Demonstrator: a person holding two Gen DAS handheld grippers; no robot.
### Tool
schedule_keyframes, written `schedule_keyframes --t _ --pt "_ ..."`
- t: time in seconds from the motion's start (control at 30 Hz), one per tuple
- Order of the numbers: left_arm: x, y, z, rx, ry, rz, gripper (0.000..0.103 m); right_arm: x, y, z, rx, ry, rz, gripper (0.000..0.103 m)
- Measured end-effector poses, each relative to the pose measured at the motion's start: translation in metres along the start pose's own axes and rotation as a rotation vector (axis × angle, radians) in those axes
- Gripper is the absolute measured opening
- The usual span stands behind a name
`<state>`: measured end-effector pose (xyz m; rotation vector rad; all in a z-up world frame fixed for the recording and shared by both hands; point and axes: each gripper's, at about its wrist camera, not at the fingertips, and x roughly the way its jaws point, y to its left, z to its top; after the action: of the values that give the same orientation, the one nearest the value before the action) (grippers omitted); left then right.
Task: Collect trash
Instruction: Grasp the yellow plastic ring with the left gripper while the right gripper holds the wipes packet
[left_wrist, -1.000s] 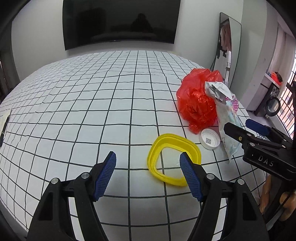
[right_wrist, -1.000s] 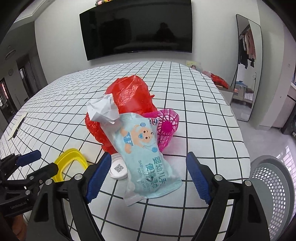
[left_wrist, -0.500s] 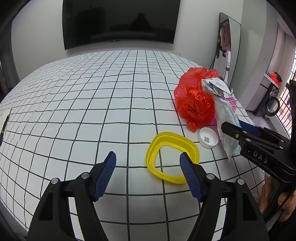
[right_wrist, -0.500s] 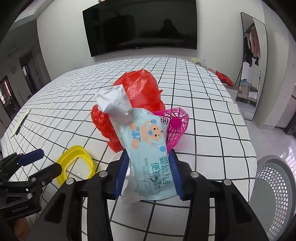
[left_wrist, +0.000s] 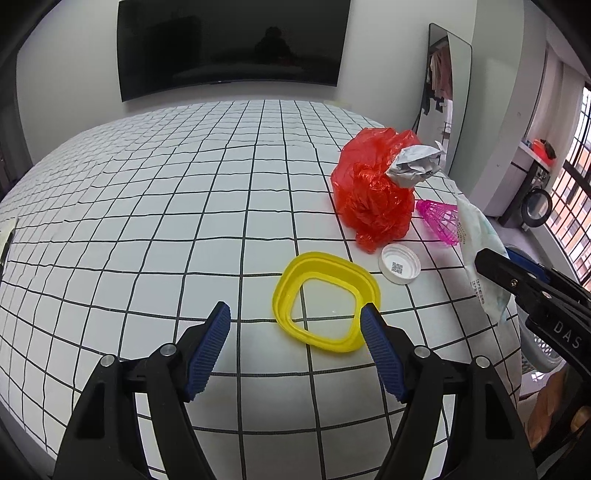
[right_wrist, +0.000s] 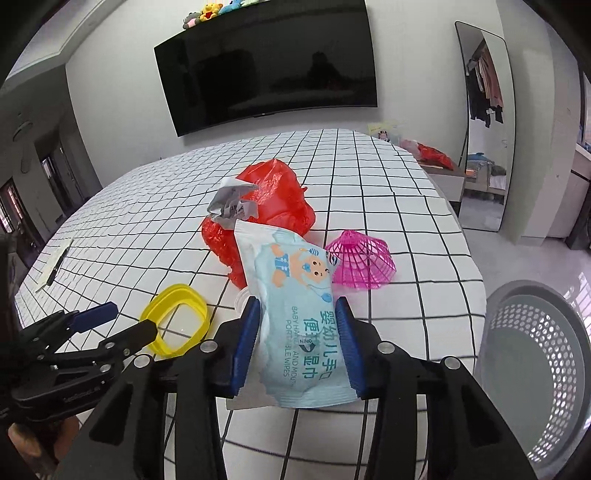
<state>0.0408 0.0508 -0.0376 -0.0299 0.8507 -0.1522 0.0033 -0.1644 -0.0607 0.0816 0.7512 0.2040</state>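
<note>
Now the right gripper (right_wrist: 297, 341) pinches the soft, light baby wipes pack (right_wrist: 295, 314) across its middle, while the left gripper (left_wrist: 295, 350) gapes empty.

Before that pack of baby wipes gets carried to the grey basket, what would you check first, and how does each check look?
1. Grip on the wipes pack: right gripper has just closed on it, pads press both sides. Ok.
2. Pack clear of the table: looks lifted, but its lower end is hidden. Cannot tell.
3. Grey basket open and beside the table: ok.
4. Pink mesh piece and red bag free of the pack: apart from it. Ok.
5. Left gripper out of the way: open, near the yellow ring, holding nothing. Ok.
</note>
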Motion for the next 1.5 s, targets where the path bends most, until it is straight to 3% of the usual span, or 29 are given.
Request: schedule_keyframes --t 0.5,0.83,1.23,1.5 --pt "0.015 -0.018 -0.005 0.031 0.044 -0.031 0.071 -0.030 -0.021 -0.036 0.088 -0.010 -0.036 0.041" --pt "0.036 -0.026 0.001 0.032 0.095 -0.040 0.073 -0.032 -0.031 -0.042 0.120 -0.006 -0.033 0.041" --pt "0.035 -0.032 0.008 0.034 0.102 -0.060 0.073 -0.034 -0.031 -0.043 0.123 -0.011 -0.024 0.041" --pt "0.013 -0.026 0.009 0.031 0.055 -0.070 0.085 -0.037 -0.033 -0.042 0.130 -0.016 -0.021 0.041"
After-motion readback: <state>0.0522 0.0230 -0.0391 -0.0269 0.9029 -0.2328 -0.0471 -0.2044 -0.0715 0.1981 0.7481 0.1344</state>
